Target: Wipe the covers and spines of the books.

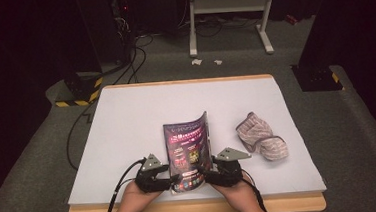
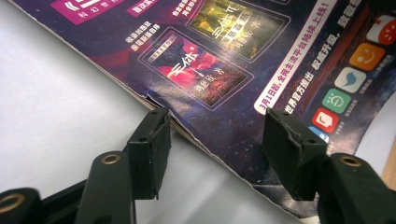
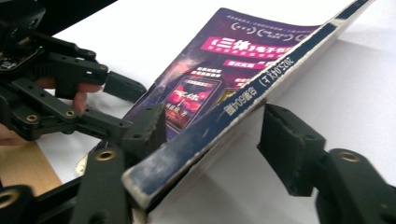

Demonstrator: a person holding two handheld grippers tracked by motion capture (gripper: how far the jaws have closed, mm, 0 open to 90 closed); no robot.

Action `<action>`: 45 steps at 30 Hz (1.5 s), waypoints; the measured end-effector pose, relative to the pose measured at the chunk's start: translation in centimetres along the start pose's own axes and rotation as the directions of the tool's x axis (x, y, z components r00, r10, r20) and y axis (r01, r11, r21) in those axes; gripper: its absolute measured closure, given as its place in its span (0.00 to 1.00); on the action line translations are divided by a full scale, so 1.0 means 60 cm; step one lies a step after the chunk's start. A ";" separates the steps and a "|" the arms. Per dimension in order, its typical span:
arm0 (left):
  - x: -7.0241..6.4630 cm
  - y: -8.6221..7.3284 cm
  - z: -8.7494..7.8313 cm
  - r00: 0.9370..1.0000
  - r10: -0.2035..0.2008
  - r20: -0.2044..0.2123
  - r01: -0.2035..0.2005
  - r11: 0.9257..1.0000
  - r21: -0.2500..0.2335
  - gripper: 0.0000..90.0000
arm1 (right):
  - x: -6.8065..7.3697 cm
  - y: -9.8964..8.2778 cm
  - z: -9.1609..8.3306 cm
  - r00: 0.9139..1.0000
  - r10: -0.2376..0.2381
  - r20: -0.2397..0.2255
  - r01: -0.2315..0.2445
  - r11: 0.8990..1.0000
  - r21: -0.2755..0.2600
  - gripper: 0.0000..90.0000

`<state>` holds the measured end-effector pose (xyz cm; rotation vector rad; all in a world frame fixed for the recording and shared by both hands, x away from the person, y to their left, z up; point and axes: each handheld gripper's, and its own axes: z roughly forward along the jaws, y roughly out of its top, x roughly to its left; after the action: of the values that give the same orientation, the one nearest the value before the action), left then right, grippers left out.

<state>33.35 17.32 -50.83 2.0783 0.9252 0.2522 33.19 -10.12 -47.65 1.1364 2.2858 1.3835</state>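
Two grippers were set at the near end of a magazine (image 1: 189,151) lying near the front edge of the white desk (image 1: 127,120), its spine side raised off the surface. The left gripper (image 1: 167,179) was held at the magazine's left edge, its fingers (image 2: 152,140) spread, one beside the page edge and one over the cover, nothing pinched. The right gripper (image 1: 211,170) was brought around the lifted spine; its fingers (image 3: 289,144) stood apart on either side, one close against the cover, the other clear — no firm pinch could be seen. A slip was judged likely: if the spine were lifted before being clamped, the magazine could drop flat or slide towards the knitted glove (image 1: 261,136) lying to the right.
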 end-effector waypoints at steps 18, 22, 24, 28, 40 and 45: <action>0.009 0.001 -0.024 1.000 -0.014 -0.014 0.013 0.999 -0.039 0.49 | -0.071 -0.009 0.007 0.996 0.058 0.072 -0.059 0.998 0.008 0.86; 0.017 -0.006 -0.037 0.999 -0.029 -0.037 0.027 0.998 -0.050 0.49 | -0.082 0.001 0.004 0.996 0.060 0.070 -0.059 0.998 -0.014 0.91; 0.020 -0.011 -0.044 0.998 -0.040 -0.051 0.037 0.998 -0.058 0.49 | -0.085 0.006 0.002 0.996 0.065 0.068 -0.063 0.998 -0.029 0.93; 0.022 -0.020 -0.051 0.997 -0.033 -0.069 0.029 0.998 -0.060 0.49 | -0.092 0.018 0.000 0.997 0.039 0.062 -0.036 0.998 -0.051 0.93; 0.031 -0.037 -0.073 0.992 -0.051 -0.114 0.042 0.996 -0.078 0.47 | -0.083 0.050 -0.009 0.996 -0.031 0.085 0.039 0.994 -0.101 0.94; 0.033 -0.039 -0.077 0.991 -0.053 -0.122 0.043 0.995 -0.086 0.47 | -0.074 0.061 -0.015 0.996 -0.045 0.080 0.056 0.990 -0.132 0.94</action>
<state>31.35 22.41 -49.95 1.9789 1.0204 0.3914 37.46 -12.98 -44.90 1.0637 2.1188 1.4255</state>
